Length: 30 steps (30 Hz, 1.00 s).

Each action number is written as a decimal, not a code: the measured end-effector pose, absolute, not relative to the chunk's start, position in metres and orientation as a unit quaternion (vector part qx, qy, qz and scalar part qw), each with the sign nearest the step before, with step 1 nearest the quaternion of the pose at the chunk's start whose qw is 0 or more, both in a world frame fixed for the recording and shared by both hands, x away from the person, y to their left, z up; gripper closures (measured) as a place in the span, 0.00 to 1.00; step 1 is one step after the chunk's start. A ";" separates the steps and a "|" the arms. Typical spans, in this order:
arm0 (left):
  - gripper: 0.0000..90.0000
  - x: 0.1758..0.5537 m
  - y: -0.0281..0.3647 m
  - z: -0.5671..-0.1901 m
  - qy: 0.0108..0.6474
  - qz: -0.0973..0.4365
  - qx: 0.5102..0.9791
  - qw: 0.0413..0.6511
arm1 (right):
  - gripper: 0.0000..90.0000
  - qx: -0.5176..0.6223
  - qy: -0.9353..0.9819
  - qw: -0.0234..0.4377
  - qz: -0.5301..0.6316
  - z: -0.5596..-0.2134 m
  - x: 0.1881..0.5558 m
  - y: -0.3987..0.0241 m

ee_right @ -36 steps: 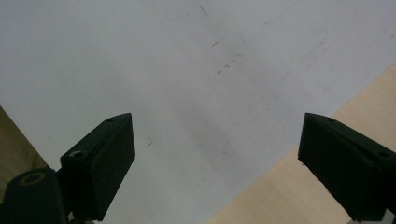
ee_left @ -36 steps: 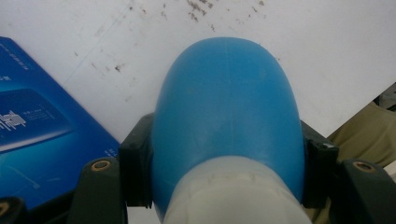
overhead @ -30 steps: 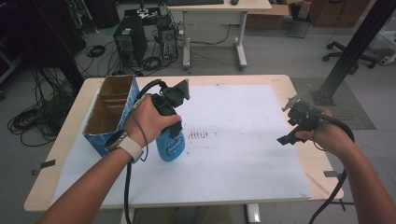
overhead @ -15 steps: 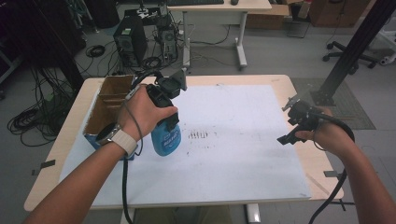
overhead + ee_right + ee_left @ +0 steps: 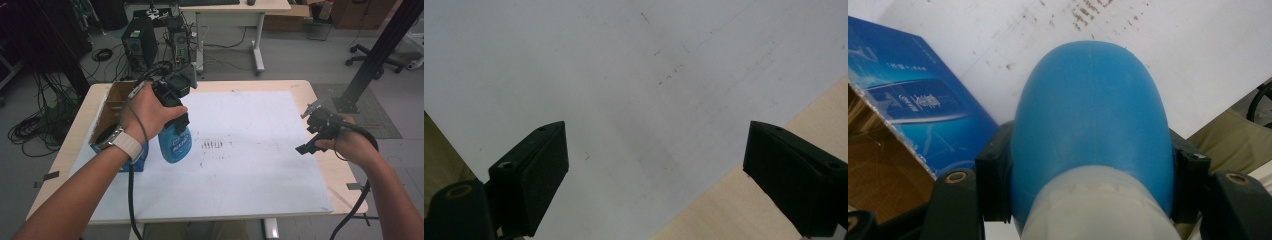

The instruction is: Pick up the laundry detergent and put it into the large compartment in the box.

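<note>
A blue spray bottle [image 5: 175, 145] with a pale neck hangs just above the white sheet [image 5: 250, 170], beside the box. My left gripper [image 5: 173, 122] is shut on it near the top, with a hand wrapped around the gripper body. In the left gripper view the bottle [image 5: 1090, 115] bulges out between the two black jaws of the left gripper [image 5: 1090, 187], whose pads press its sides. My right gripper [image 5: 306, 130] hovers over the sheet's right edge; in its own view the right gripper [image 5: 656, 165] stands open with nothing between the jaws.
An open cardboard box with blue printed sides [image 5: 107, 117] sits at the table's left, close to the bottle; its blue wall [image 5: 913, 110] is right beside the left jaw. The wooden table [image 5: 300, 87] borders the sheet. Dark scuff marks [image 5: 214, 145] dot the sheet's middle.
My left hand has lifted the blue bottle up off the sheet and a little toward the box. The right hand has stayed where it was.
</note>
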<state>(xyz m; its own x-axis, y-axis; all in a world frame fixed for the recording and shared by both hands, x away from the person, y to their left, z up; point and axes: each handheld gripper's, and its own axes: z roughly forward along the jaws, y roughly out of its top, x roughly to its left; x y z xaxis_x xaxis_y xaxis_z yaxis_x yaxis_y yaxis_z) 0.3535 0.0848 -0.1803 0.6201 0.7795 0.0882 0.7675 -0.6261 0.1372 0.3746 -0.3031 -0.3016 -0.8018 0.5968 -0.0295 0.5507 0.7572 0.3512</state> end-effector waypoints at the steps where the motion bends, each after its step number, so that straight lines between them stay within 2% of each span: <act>1: 0.41 0.354 0.086 -0.179 0.432 0.071 0.898 0.045 | 0.12 0.308 0.935 0.069 0.165 -0.302 0.375 -0.303; 30: 0.41 0.368 0.123 -0.137 0.520 0.078 0.850 0.036 | 0.12 0.306 0.935 0.070 0.167 -0.301 0.377 -0.303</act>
<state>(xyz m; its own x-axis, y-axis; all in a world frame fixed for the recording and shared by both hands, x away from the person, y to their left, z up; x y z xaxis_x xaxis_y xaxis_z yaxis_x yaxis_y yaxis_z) 0.3675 0.1233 -0.1368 0.4461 0.8899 0.0952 0.8787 -0.4557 0.1420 0.3767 -0.3034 -0.3008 -0.8032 0.5950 -0.0292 0.5483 0.7575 0.3542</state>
